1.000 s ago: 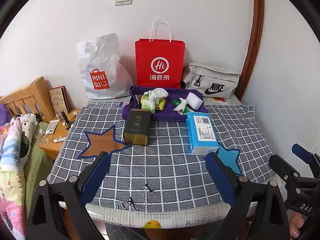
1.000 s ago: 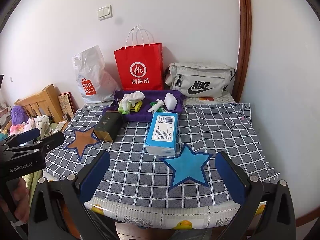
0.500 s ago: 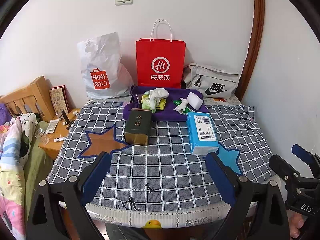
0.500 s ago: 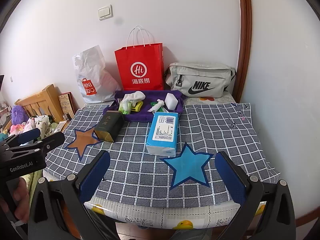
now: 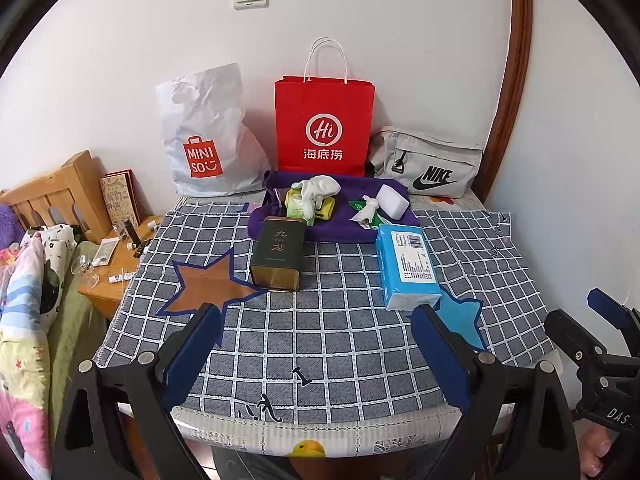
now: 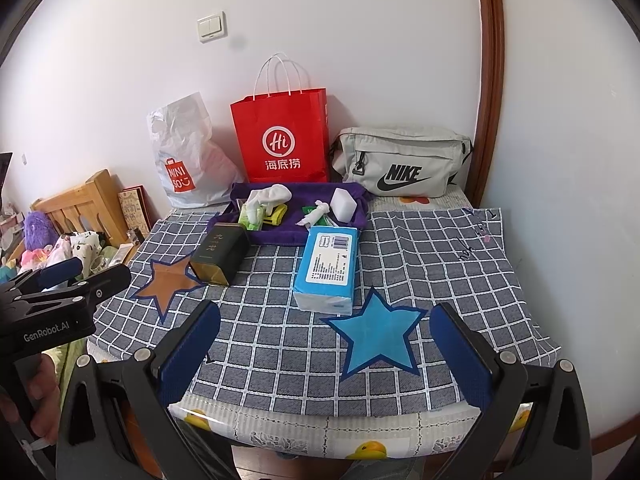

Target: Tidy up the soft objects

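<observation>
While three bags line the wall — one white plastic bag [image 5: 204, 136], one red paper bag [image 5: 324, 124], one grey waist bag [image 5: 428, 168] — the checked table [image 5: 340, 344] carries one purple tray [image 5: 344, 224] of small soft things, one dark tin [image 5: 278, 252] and one blue tissue pack [image 5: 408, 266] just in front of it. The left hand-held gripper [image 5: 316, 354] and right hand-held gripper [image 6: 324, 356] both hover level over the near edge, jaws spread wide, holding nothing.

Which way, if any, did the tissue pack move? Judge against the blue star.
No. The tissue pack lies with its near end beside a tip of the blue star, as before.
</observation>
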A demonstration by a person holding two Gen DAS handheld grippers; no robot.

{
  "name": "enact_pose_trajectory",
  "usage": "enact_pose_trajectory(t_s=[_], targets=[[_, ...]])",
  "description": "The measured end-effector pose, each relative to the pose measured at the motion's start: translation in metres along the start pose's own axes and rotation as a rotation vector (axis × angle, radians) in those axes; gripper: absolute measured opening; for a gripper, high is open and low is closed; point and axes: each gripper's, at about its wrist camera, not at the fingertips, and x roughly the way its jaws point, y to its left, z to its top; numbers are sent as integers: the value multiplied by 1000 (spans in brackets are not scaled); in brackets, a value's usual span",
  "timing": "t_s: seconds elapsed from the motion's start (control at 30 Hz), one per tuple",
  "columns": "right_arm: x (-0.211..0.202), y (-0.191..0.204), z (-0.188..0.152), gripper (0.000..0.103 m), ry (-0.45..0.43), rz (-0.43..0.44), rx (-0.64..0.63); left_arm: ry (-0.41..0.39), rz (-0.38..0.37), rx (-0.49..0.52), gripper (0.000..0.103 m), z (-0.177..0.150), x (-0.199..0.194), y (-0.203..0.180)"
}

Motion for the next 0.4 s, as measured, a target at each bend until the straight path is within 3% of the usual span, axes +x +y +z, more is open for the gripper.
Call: enact_pose_trajectory(t_s=[0.4], targets=[[11,1,9,103,12,12,2,20,14,-18,99,11,20,5]])
